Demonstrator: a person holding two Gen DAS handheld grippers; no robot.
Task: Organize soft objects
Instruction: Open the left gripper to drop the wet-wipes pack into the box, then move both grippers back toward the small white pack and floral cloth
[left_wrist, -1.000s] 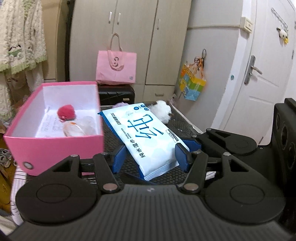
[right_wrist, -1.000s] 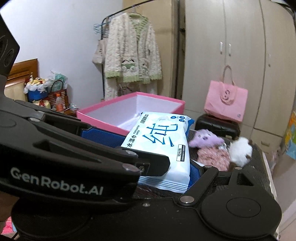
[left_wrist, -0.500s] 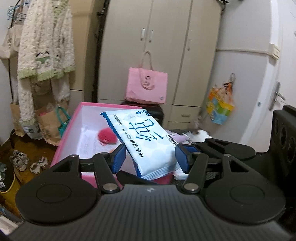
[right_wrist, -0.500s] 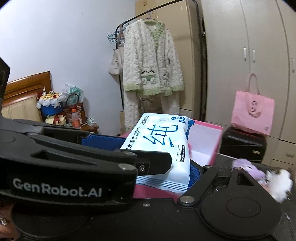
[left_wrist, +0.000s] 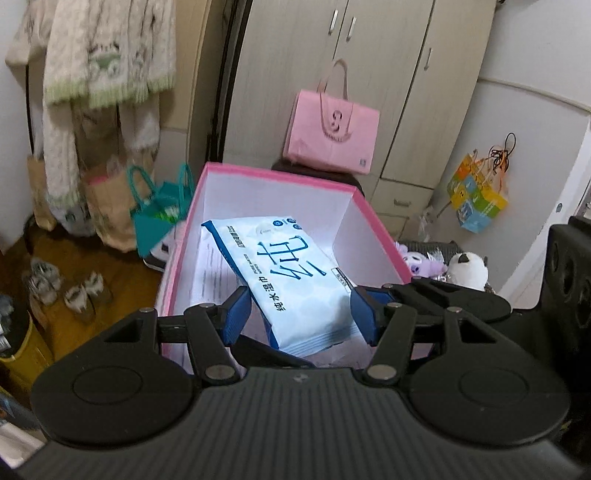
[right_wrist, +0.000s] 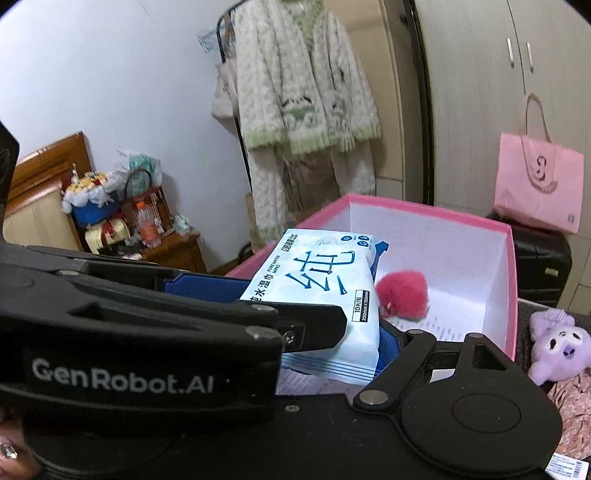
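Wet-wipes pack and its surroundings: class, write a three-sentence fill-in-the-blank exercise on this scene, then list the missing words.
1. The wet-wipes pack is held over an open box whose outside is ____.
2. The fluffy red pompom lies ____ the box.
3. The purple plush toy lies ____ the box.

Missing words: pink; inside; outside.

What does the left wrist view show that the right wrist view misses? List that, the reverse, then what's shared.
Left wrist only: white round plush toy, teal-handled bag, colourful paper bags hanging on the wall. Right wrist only: red fluffy pompom, wooden headboard. Both: blue-and-white wet-wipes pack, pink rectangular cardboard box, purple plush toy, pink tote bag.
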